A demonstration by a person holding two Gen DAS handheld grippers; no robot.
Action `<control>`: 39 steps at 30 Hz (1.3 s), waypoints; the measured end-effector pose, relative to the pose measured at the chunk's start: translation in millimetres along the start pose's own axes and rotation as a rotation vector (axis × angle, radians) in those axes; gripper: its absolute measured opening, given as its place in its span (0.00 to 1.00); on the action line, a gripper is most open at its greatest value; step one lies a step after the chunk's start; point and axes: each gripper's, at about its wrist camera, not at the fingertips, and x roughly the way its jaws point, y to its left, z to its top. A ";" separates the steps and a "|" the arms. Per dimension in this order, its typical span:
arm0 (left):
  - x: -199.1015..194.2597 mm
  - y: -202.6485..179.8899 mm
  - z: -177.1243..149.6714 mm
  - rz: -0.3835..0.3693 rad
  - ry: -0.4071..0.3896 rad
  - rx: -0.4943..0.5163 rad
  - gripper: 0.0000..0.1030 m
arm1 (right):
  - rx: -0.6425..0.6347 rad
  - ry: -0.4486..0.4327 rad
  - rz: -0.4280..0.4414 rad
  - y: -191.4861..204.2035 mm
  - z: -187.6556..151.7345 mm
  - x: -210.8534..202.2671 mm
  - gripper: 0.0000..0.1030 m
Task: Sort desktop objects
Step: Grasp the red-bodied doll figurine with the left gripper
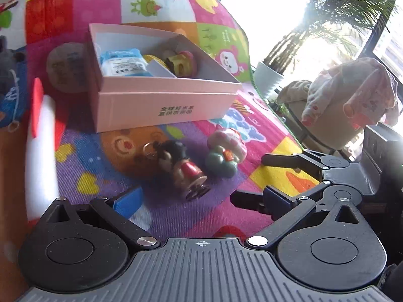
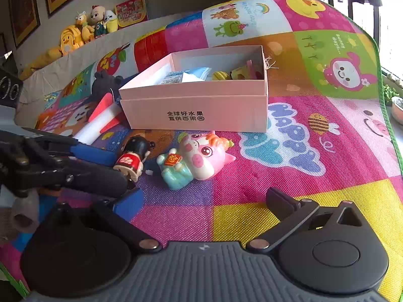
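Note:
A pink cardboard box [image 1: 161,105] [image 2: 199,110] sits on the colourful play mat and holds a blue packet [image 1: 123,61], a yellow item and a small toy. In front of it lie a black-haired doll keychain [image 1: 180,168] [image 2: 132,159] and a pink pig figurine [image 1: 225,151] [image 2: 196,159], side by side. My left gripper [image 1: 194,200] is open just short of the doll; its fingers flank the doll in the right wrist view [image 2: 100,166]. My right gripper [image 2: 204,201] is open and empty, a little before the pig.
A white and red toy rocket [image 1: 41,136] [image 2: 100,118] lies left of the box. A round grey object [image 1: 66,66] and a dark plush [image 2: 105,83] sit behind it. Plush toys [image 2: 85,29] line the back ledge. The mat's edge [image 2: 385,100] drops off at right, near a potted plant [image 1: 270,75].

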 end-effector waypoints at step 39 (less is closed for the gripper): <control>-7.1 22.5 9.0 0.661 -0.107 0.051 1.00 | 0.079 -0.004 -0.308 -37.7 -15.7 -18.0 1.00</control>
